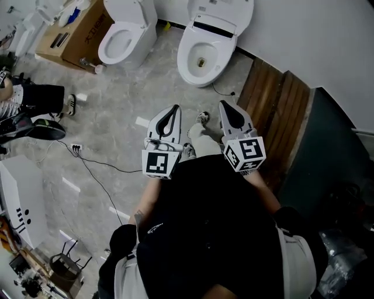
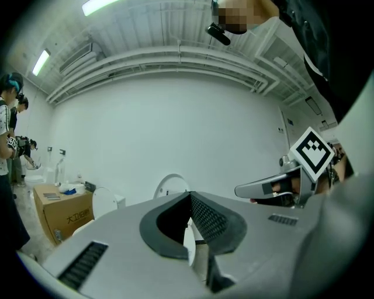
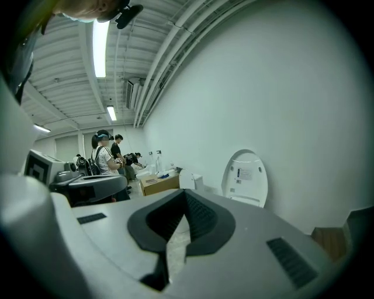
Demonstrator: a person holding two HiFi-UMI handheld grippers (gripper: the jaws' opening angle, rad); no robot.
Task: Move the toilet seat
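Note:
Two white toilets stand against the far wall. The right toilet point(image 1: 201, 55) has its seat and lid point(image 1: 225, 16) raised against the wall, leaving the bowl open. The raised lid also shows in the right gripper view point(image 3: 248, 176) and, partly hidden behind the jaws, in the left gripper view point(image 2: 169, 183). My left gripper point(image 1: 173, 109) and right gripper point(image 1: 225, 105) are held side by side well short of the toilet, both pointing towards it. Each is shut with nothing between its jaws point(image 2: 189, 196) point(image 3: 186, 196). Neither touches the toilet.
A second toilet point(image 1: 124, 38) stands to the left, beside a cardboard box point(image 1: 76, 29). Brown wooden planks point(image 1: 274, 96) lie to the right near the wall. A black cable point(image 1: 99, 169) runs across the grey floor. People point(image 1: 29, 105) are at the left, with a white unit point(image 1: 20, 198) below them.

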